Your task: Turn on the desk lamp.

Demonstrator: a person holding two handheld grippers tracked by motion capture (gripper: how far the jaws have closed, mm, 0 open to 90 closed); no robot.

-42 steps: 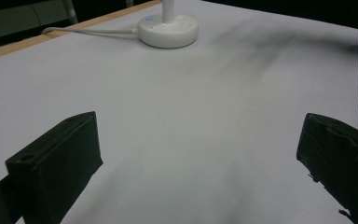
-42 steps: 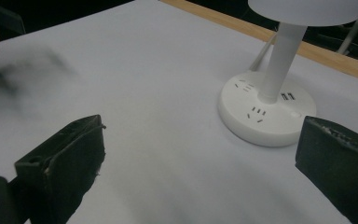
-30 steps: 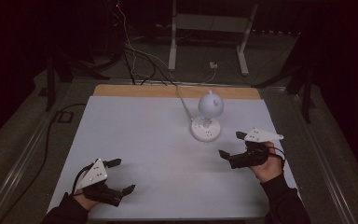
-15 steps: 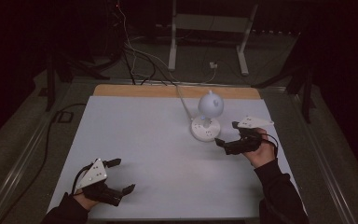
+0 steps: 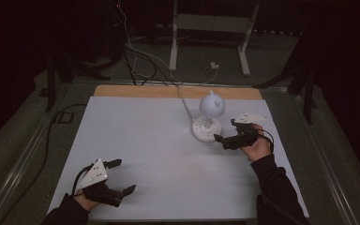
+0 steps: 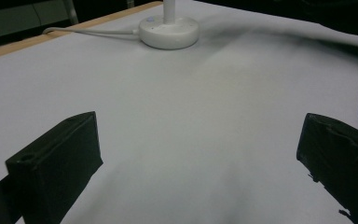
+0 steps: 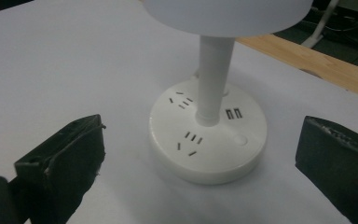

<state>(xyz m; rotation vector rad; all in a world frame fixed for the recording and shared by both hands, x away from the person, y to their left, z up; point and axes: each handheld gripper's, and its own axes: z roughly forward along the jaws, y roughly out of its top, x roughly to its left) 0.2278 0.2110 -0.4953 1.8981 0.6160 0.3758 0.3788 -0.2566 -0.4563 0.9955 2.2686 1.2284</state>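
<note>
Right tool (image 5: 224,131) nearer lamp base (image 5: 205,130); open-jawed

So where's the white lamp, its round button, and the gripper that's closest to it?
lamp (image 5: 211,106), high view, on its round shade.
button (image 7: 239,139), right gripper view, on the round button on top of the base.
right gripper (image 5: 223,133), high view, midway between its two open fingertips.
</note>
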